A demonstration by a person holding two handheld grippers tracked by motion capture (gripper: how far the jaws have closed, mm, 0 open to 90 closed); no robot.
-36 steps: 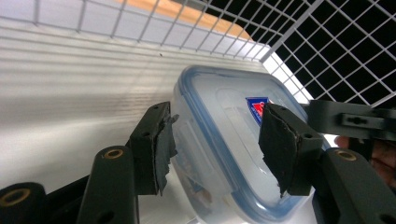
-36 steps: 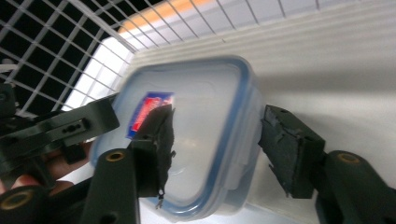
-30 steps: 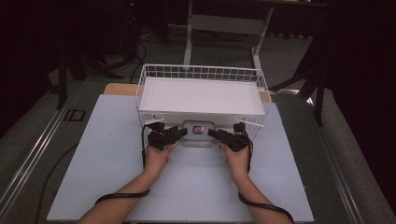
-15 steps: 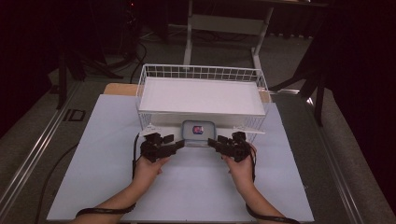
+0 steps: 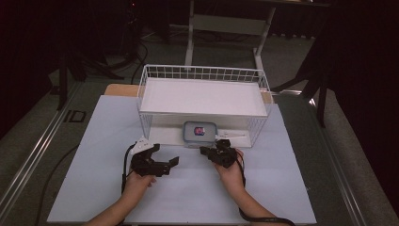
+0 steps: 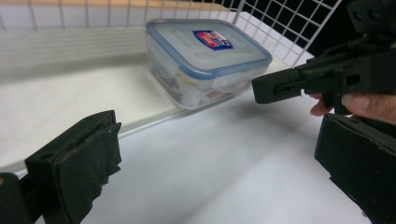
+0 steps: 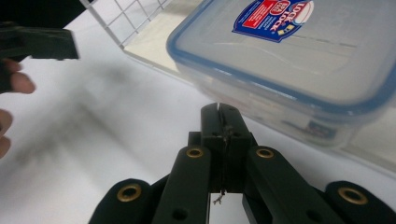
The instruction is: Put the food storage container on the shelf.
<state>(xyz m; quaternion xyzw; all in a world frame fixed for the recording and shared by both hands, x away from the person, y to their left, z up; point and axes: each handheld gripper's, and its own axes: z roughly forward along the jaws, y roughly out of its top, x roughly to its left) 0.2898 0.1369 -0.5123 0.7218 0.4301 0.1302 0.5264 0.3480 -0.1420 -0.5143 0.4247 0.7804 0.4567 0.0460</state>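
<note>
Left gripper (image 5: 175, 161) splayed wide, empty, jaws just opened; right gripper (image 5: 203, 150) clamped on nothing, just closed, tip nearly touching lidded food container (image 5: 199, 132) under wire basket shelf (image 5: 202, 96). Probably retreat step: best backed straight off, avoiding container nudges.

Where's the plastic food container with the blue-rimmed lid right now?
In the high view the container sits under the white shelf of the wire basket, at its open front edge, just ahead of the right gripper and slightly to its left.

One lidded container (image 5: 200, 133), one wire basket (image 5: 202, 74), two tools: left (image 5: 170, 163), right (image 5: 205, 151).
</note>
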